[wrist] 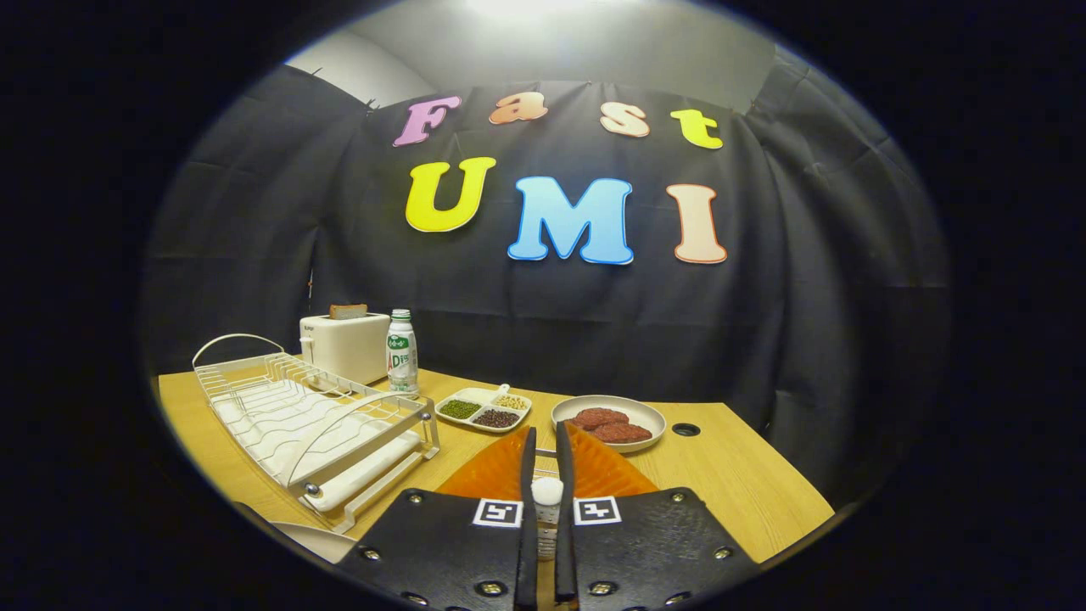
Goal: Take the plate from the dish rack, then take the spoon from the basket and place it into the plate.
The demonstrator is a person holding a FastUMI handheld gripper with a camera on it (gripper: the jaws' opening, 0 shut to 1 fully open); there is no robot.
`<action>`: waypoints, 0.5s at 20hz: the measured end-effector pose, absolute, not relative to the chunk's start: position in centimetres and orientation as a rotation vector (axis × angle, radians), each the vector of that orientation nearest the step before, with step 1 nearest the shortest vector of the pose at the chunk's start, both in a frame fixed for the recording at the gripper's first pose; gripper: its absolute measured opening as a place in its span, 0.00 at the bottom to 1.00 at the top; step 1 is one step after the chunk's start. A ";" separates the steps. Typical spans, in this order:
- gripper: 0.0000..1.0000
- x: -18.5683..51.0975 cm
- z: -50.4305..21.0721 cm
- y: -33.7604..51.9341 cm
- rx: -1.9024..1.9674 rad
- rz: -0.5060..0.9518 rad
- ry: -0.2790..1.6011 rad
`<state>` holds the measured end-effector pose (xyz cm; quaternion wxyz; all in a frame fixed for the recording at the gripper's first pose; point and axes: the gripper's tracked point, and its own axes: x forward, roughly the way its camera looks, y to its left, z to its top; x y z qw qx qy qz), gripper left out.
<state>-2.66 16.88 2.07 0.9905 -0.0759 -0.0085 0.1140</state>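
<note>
White spoon handle [547, 492] pinched upright in level gripper [543, 445], above orange basket [594, 471].

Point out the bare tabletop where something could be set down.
Bare wood lies right of the orange plate, around the table hole beyond the patty plate. Crowded: dish rack, toaster, bottle, divided dish. The gripper grips the orange plate.

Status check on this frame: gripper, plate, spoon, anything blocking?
Gripper fingers close together, a white spoon handle between them. Orange plate on the table beneath the fingers. Dish rack alongside, no plate in it. Nothing blocking.
</note>
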 end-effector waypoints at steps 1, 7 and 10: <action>0.08 -2.8 2.5 16.8 -0.149 0.225 -0.014; 0.08 -4.2 6.1 16.7 -0.146 0.226 -0.015; 0.08 -5.5 8.4 16.2 -0.159 0.212 -0.022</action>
